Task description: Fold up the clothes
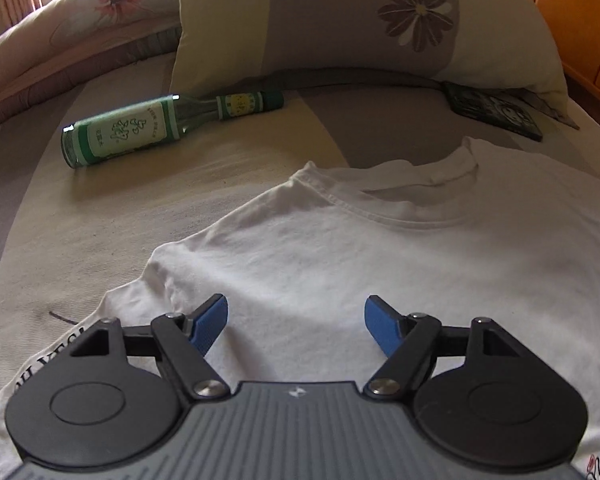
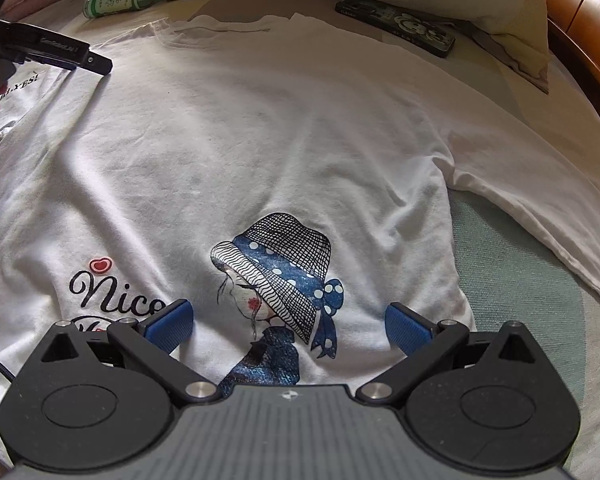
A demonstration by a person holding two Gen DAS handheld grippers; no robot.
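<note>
Both grippers' blue fingers (image 1: 214,322) hang spread above the flat white T-shirt (image 2: 260,128); next, probably, pinching the sleeve (image 2: 540,216) at three o'clock.

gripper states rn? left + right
Left gripper: open, nothing held, over the white T-shirt.
Right gripper: open, nothing held, over the shirt's printed front.

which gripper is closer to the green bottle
Left. The left gripper hovers over the shirt's shoulder near the green bottle; the right gripper is lower, over the chest print.
</note>
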